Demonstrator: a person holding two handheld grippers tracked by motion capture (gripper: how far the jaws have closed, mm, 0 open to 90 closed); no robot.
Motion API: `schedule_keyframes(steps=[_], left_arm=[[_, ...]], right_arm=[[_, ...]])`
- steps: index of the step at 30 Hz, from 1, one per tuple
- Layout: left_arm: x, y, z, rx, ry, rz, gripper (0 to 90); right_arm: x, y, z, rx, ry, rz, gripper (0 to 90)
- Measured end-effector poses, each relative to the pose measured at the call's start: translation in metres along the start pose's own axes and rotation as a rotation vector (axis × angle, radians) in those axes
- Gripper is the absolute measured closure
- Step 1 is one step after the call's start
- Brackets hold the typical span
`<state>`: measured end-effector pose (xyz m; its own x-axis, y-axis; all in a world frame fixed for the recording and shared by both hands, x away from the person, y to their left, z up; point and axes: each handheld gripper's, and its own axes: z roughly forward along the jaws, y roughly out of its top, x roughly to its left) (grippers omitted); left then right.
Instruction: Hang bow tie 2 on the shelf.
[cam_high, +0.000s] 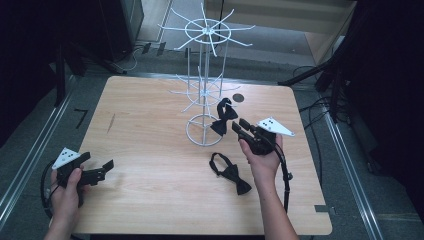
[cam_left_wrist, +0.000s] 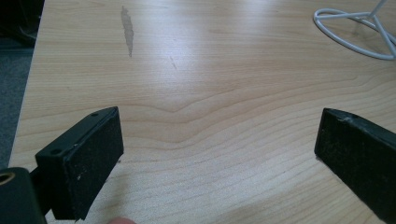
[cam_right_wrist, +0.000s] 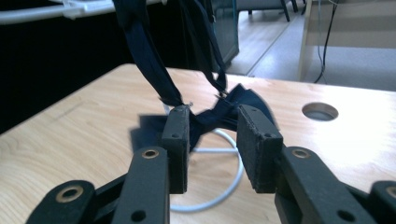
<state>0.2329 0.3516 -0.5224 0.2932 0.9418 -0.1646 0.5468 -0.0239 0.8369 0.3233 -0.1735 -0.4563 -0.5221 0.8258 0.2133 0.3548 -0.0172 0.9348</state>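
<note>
A white wire rack (cam_high: 205, 75) stands at the middle back of the wooden table (cam_high: 150, 200). One black bow tie (cam_high: 223, 117) hangs by its strap (cam_right_wrist: 149, 60) from a low arm of the rack, beside the base ring (cam_right_wrist: 224, 186). My right gripper (cam_high: 239, 125) is just in front of it. In the right gripper view this bow tie (cam_right_wrist: 233, 105) sits past the tips of the right gripper (cam_right_wrist: 212, 116), whose jaws stand apart and do not press on it. A second black bow tie (cam_high: 230, 172) lies flat on the table near my right wrist. At the near left my left gripper (cam_high: 98, 161) is open wide over bare wood (cam_left_wrist: 219, 126).
A round hole (cam_high: 238, 98) is cut in the table behind the rack. The rack's upper arms (cam_high: 207, 30) spread wide above. A dark streak (cam_left_wrist: 127, 30) marks the wood on the left. Black stands and cables surround the table.
</note>
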Motion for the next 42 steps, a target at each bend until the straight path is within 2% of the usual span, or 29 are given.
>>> schedule_keyframes(steps=[5, 22, 33, 42], left_arm=[[0.000, 0.000, 0.000, 0.001, 0.001, 0.000, 1.7], [0.000, 0.000, 0.000, 0.000, 0.003, 0.004, 1.6], [0.000, 0.000, 0.000, -0.002, 0.001, 0.001, 1.6], [0.000, 0.000, 0.000, -0.004, 0.003, -0.001, 1.6]], right_arm=[[-0.001, -0.008, -0.008, 0.007, -0.016, -0.012, 65.5], [-0.007, -0.036, -0.024, 0.055, -0.042, 0.015, 65.0], [0.000, -0.056, -0.032, 0.123, -0.037, 0.004, 64.9], [0.003, -0.064, -0.034, 0.142, -0.034, 0.003, 64.9]])
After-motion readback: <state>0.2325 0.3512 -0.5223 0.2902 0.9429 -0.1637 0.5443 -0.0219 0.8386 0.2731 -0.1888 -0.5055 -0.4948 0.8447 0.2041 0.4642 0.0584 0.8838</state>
